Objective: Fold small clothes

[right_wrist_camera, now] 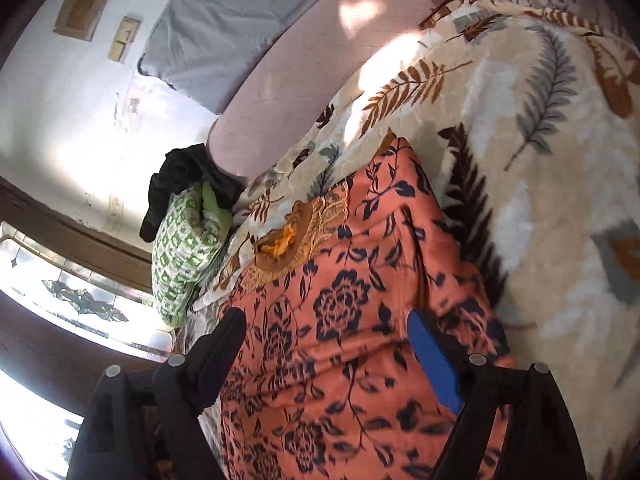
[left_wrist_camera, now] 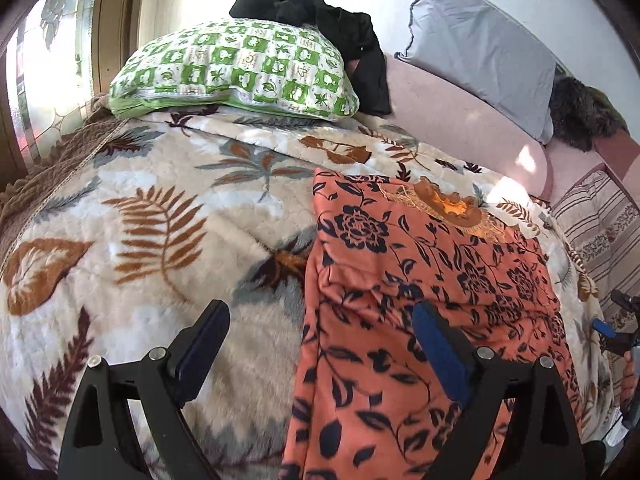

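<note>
An orange garment [left_wrist_camera: 420, 280] with a dark floral print and a gold embroidered neckline lies flat on a leaf-patterned blanket [left_wrist_camera: 160, 220]. Its side parts look folded inward. My left gripper [left_wrist_camera: 320, 320] is open and empty, hovering over the garment's left edge near its lower part. In the right wrist view the same garment [right_wrist_camera: 340, 300] lies under my right gripper [right_wrist_camera: 324, 328], which is open and empty above the cloth. The right gripper also shows at the right edge of the left wrist view [left_wrist_camera: 616, 328].
A green checked pillow [left_wrist_camera: 240, 68] with a black cloth [left_wrist_camera: 340, 32] on it lies at the head of the bed. A grey cushion [left_wrist_camera: 480, 52] leans on the wall above a pink mattress [left_wrist_camera: 460, 120]. A window [left_wrist_camera: 52, 60] is at the left.
</note>
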Available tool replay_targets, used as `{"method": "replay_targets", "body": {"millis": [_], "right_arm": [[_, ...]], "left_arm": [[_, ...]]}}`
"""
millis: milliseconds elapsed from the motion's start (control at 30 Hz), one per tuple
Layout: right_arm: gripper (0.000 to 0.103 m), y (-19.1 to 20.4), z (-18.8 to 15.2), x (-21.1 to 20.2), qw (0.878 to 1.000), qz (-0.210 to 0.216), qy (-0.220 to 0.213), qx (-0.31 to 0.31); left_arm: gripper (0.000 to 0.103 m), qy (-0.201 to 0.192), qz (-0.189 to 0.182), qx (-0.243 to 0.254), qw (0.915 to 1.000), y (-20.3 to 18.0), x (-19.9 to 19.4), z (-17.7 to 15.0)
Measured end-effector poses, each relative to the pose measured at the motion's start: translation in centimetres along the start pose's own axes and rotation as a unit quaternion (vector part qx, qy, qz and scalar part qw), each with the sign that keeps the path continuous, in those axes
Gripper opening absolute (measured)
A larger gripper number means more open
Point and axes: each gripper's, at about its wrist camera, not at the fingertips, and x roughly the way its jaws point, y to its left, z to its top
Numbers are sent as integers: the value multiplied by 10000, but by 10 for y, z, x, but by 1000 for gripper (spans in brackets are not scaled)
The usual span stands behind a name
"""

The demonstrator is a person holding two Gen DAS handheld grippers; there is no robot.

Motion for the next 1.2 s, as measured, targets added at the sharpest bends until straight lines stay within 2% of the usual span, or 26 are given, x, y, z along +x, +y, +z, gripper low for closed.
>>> {"method": "replay_targets", "body": {"millis": [100, 233, 400, 500, 600, 667, 1033, 1200], "right_arm": [[85, -16, -39, -43, 9995, -196, 154, -193], [85, -43, -84, -76, 9962, -583, 569, -298], [85, -74, -116, -94, 9951, -542, 817, -126], [85, -90, -124, -94, 9953, -387, 880, 139], [85, -96, -126, -90, 9955, -354, 867, 152], [85, -101, -125, -87, 9958, -303, 843, 197], [85, -112, -136, -81, 9936, -240, 1052, 322], [85, -109, -138, -83, 9930, -174, 1144, 237]], "left_arm": [[93, 209, -165, -45, 9996, 9, -25, -36], [93, 534, -359, -137, 9978, 17, -45, -82], [93, 764, -372, -248, 9961, 25, -59, -117], [93, 865, -438, -373, 9946, 30, -65, -125], [93, 855, -569, -464, 9936, 33, -71, -130], [93, 875, -525, -510, 9935, 32, -72, -133], [92, 1424, -583, -765, 9851, 31, -40, -153], [91, 1246, -722, -597, 9878, 26, -47, -153]]}}
